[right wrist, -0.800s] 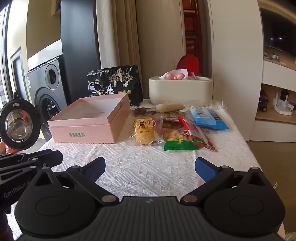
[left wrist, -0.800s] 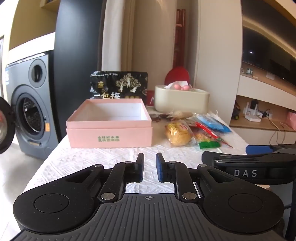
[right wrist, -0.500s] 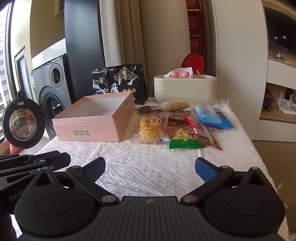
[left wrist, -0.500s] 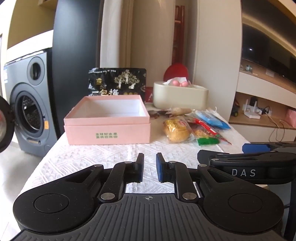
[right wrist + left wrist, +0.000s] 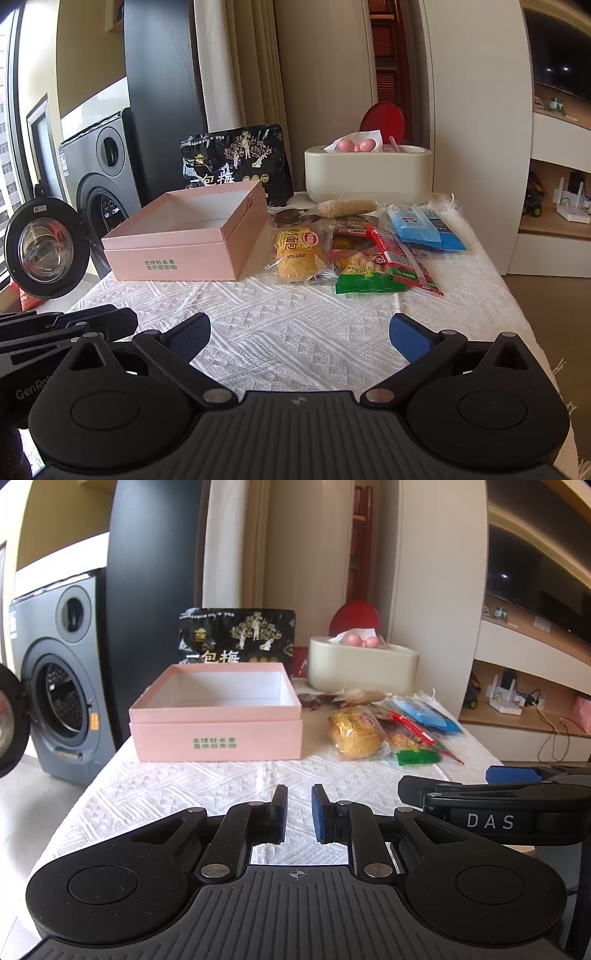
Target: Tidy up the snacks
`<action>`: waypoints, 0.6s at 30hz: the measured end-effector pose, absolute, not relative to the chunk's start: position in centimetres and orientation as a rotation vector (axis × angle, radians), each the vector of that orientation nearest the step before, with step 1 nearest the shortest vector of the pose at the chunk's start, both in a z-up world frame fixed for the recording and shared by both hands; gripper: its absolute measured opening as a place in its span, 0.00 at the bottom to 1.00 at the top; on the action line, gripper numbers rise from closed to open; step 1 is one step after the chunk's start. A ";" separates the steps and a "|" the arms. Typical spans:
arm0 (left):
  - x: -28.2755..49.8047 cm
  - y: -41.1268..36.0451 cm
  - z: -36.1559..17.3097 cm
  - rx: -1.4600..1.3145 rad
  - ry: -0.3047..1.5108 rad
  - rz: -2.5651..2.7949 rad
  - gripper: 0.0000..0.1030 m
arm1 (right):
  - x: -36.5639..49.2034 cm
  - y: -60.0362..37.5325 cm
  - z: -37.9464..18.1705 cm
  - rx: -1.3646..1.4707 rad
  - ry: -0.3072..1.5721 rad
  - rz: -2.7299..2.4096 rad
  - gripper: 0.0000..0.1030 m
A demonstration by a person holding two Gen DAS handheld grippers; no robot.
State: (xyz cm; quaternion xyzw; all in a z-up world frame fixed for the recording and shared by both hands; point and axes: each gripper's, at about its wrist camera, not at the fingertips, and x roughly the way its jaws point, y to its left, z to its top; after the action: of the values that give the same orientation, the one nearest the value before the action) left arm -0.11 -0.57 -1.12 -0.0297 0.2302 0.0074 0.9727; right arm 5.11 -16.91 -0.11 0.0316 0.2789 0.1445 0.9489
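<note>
Where the white textured tablecloth [image 5: 295,332] covers the table, lies a loose cluster of snack packets [image 5: 354,251] right of centre: yellow bun packet [image 5: 299,254] nearest the box, green packet [image 5: 365,282] at the front edge of the cluster, long red packet [image 5: 402,258] slanting across it, blue packet [image 5: 424,227] at the far right, brownish roll packet [image 5: 343,207] at the back. Sits just left of the cluster, apart from the bun packet by a narrow strip of cloth, an open pink box [image 5: 184,240] with green print on its front wall and nothing visible inside. Stands upright behind the box a black snack bag [image 5: 236,162]; rests behind the cluster a cream oval container [image 5: 367,173] topped with pink items and a red disc behind it. Hovers low over the near cloth the left gripper [image 5: 298,812], fingers nearly together with a narrow gap, grasping nothing. Hangs alongside, well short of the snacks, the right gripper [image 5: 299,332], blue pads [image 5: 410,336] spread wide, likewise empty. Appears at far left a grey washing machine [image 5: 62,679] with its door open.
</note>
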 end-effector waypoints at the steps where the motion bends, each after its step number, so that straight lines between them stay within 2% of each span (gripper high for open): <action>1: -0.1 -0.6 -1.1 -0.061 0.465 0.015 0.18 | 5.1 -16.9 -0.1 0.065 0.570 0.295 1.00; 18: -0.4 -0.5 -1.3 -0.067 0.476 0.016 0.18 | 5.1 -16.9 -0.4 0.065 0.581 0.294 1.00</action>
State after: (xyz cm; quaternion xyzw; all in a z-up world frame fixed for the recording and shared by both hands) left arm -0.44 -0.46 -1.31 -0.0331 0.2355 0.0080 0.9713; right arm 5.12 -16.92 -0.38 0.0319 0.2855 0.1443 0.9469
